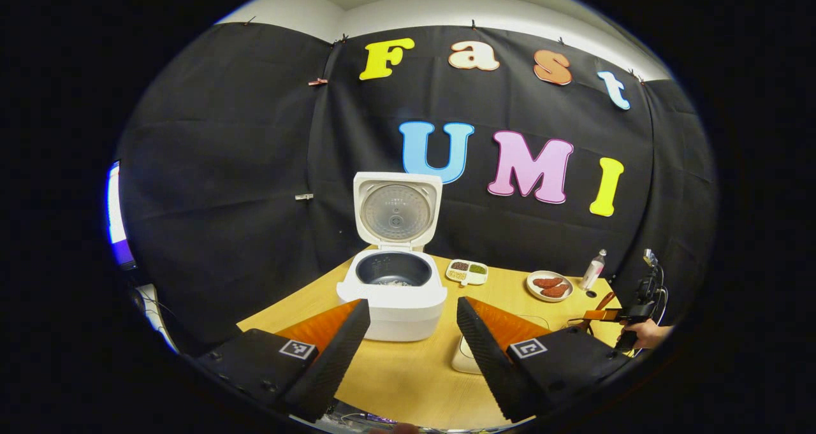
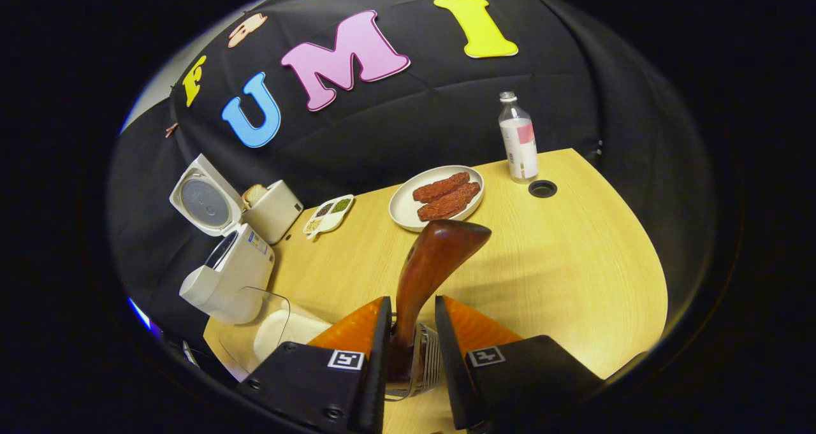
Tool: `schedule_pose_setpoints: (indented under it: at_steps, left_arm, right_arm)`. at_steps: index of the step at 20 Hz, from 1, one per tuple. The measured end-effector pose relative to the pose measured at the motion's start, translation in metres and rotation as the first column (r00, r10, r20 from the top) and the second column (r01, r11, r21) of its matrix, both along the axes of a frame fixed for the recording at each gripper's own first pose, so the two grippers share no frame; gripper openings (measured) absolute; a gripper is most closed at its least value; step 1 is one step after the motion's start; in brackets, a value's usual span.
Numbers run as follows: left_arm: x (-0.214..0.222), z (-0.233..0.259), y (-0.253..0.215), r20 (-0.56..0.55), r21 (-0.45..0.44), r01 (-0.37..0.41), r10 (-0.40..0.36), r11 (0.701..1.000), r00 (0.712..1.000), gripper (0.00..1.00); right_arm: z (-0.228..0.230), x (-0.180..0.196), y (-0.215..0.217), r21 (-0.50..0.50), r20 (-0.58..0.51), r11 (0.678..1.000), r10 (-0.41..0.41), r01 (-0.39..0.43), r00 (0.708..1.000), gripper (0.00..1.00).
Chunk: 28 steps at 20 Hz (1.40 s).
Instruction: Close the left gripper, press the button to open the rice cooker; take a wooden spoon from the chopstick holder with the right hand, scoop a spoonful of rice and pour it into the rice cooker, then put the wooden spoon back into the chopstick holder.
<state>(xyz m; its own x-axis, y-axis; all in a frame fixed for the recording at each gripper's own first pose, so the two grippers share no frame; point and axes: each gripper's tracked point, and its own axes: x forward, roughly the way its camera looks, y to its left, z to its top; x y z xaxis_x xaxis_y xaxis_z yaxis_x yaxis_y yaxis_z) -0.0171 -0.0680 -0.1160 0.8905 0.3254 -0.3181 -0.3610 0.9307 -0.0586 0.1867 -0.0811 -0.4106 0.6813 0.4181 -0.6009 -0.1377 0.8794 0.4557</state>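
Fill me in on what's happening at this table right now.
A person is working with a claw in each hand. The rice cooker stands with its lid up, and a little rice lies in the pot. The left claw hangs open in front of it. The right claw has its fingers around the handle of the wooden spoon, which stands in the metal holder. It is hard to tell whether both fingers press on the handle.

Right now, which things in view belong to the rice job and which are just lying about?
Job:
- rice cooker, lid up, some rice in the pot
- wooden spoon, between the right gripper fingers
- chopstick holder, spoon standing in it
- clear container by the cooker, possibly the rice supply

Lying about:
- plate of sausages
- divided dish
- bottle
- toaster
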Motion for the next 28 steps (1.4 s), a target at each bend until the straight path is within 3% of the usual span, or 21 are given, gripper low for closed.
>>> schedule_pose_setpoints:
  at_steps: [3,7,14,19,24,28]
  left_arm:
    - [-0.006,-0.002,-0.001,0.0,-0.006,-0.018,0.018,1.0,1.0,0.95]
    - [-0.007,0.002,0.001,0.014,-0.004,-0.017,0.017,1.0,1.0,0.95]
    - [-0.015,0.009,0.031,0.029,0.002,0.052,-0.052,0.999,0.998,0.95]
    - [-0.011,0.016,0.067,0.04,0.008,0.136,-0.136,0.991,0.99,0.95]
    - [-0.006,0.019,0.101,0.054,0.024,0.212,-0.213,0.977,0.976,0.95]
    - [-0.004,0.015,0.122,0.066,0.003,0.261,-0.26,0.965,0.963,0.95]
  right_arm:
    - [0.01,-0.005,0.005,0.029,0.025,1.0,0.007,-0.008,1.0,0.24]
    - [0.017,-0.012,0.005,0.022,0.061,1.0,0.003,-0.004,0.998,0.12]
    - [0.067,-0.003,-0.001,-0.004,0.163,0.997,-0.073,0.075,0.984,0.12]
    - [0.126,-0.011,-0.004,-0.048,0.248,0.984,-0.154,0.171,0.956,0.12]
    - [0.18,-0.032,0.041,-0.076,0.32,0.982,-0.138,0.171,0.937,0.12]
    - [0.188,-0.05,0.096,-0.127,0.337,0.982,-0.091,0.14,0.937,0.11]
